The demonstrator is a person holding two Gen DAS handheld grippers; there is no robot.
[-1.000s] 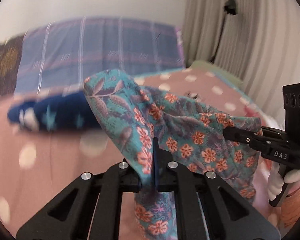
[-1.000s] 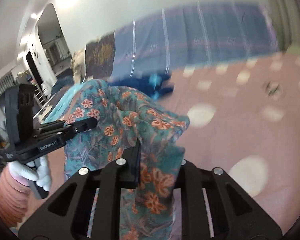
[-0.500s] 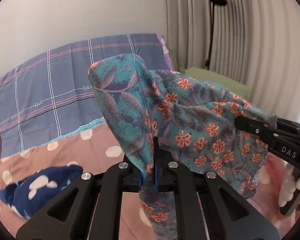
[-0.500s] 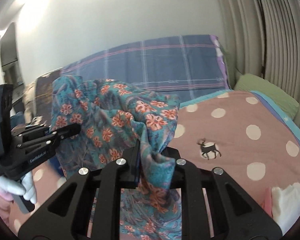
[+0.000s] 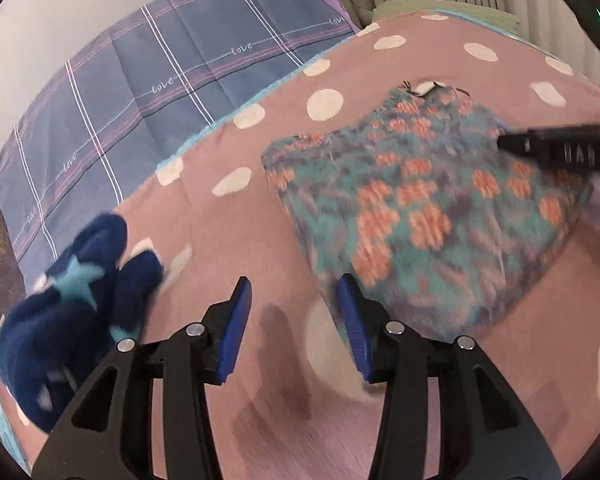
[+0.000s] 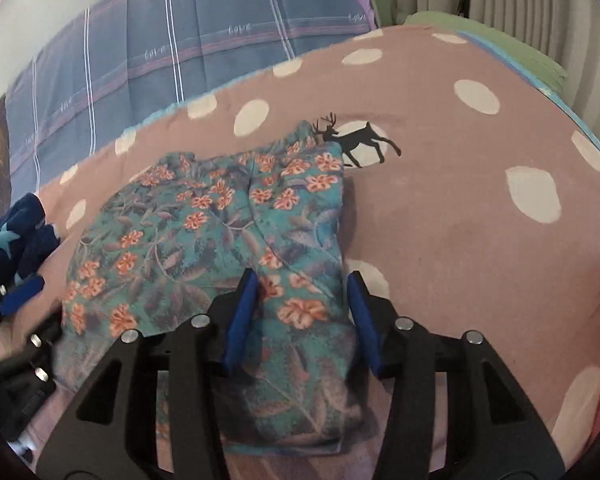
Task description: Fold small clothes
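A teal garment with orange flowers [image 5: 420,208] lies spread on the pink dotted bedspread [image 5: 240,248]. My left gripper [image 5: 294,284] hovers at its near left edge with the jaws opening and nothing between the blue pads. In the right wrist view the garment [image 6: 220,232] lies flat with a lengthwise crease. My right gripper [image 6: 303,278] stands over its near right corner, jaws opening; the cloth lies under them and the pads do not press it. The right gripper's black finger [image 5: 560,152] crosses the garment's far side. The left gripper's blue pad [image 6: 22,294] shows at the left.
A dark blue garment with light blue stars [image 5: 72,300] is bunched at the left, close to the floral one [image 6: 8,240]. A blue plaid cover [image 5: 160,80] lies behind. A deer print [image 6: 360,140], a green pillow [image 6: 480,36] and curtains are at the back right.
Both grippers held the floral garment up in the air; they came down to the bed, let it go and opened. The garment now lies flat on the bedspread.
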